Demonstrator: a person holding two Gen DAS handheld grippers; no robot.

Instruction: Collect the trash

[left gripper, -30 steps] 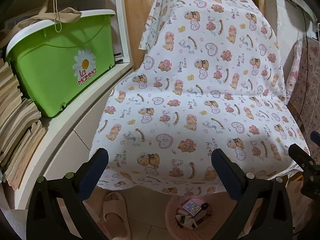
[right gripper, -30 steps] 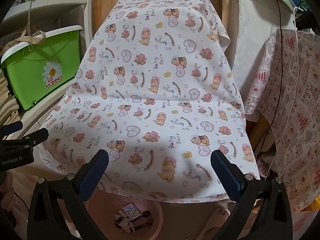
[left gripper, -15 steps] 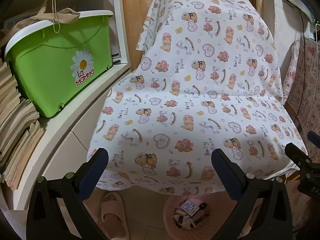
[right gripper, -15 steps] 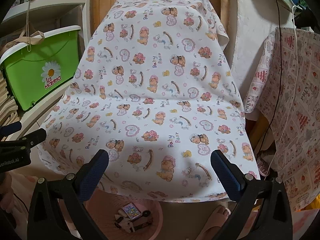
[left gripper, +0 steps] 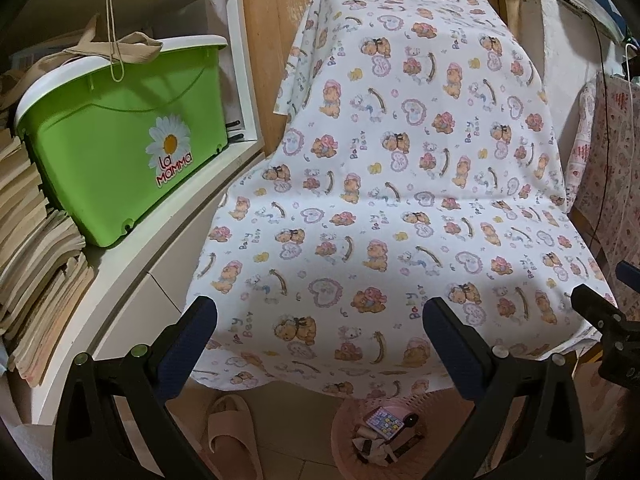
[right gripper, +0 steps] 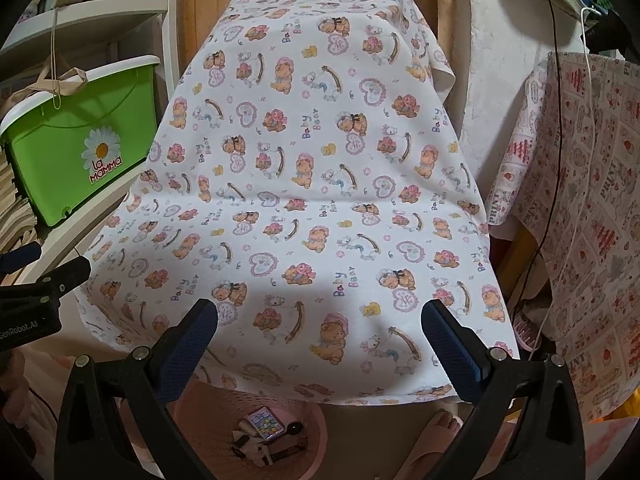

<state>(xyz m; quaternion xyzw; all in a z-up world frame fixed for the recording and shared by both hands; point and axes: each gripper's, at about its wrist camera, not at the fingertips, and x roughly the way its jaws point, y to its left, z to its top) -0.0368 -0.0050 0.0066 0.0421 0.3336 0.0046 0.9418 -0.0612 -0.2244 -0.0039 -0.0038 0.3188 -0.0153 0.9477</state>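
A table covered with a white teddy-bear cloth (left gripper: 380,208) fills both views, also in the right wrist view (right gripper: 304,200). Under its front edge stands a pink basket (left gripper: 348,440) with scraps of trash and a small colourful packet (left gripper: 386,426) inside; it also shows in the right wrist view (right gripper: 312,436) with the packet (right gripper: 266,426). My left gripper (left gripper: 320,332) is open and empty above the cloth's front edge. My right gripper (right gripper: 320,332) is open and empty, likewise above the cloth. No trash shows on the cloth.
A green "La Mamma" bin (left gripper: 120,144) sits on a white shelf unit (left gripper: 132,280) at the left beside stacked papers (left gripper: 36,264). A pink slipper (left gripper: 232,436) lies on the floor. A patterned cloth (right gripper: 592,208) hangs at the right. The other gripper shows at each view's edge.
Both grippers have drawn back slightly and tilted up; the table looks a little farther and lower in view. Both stay open and empty.
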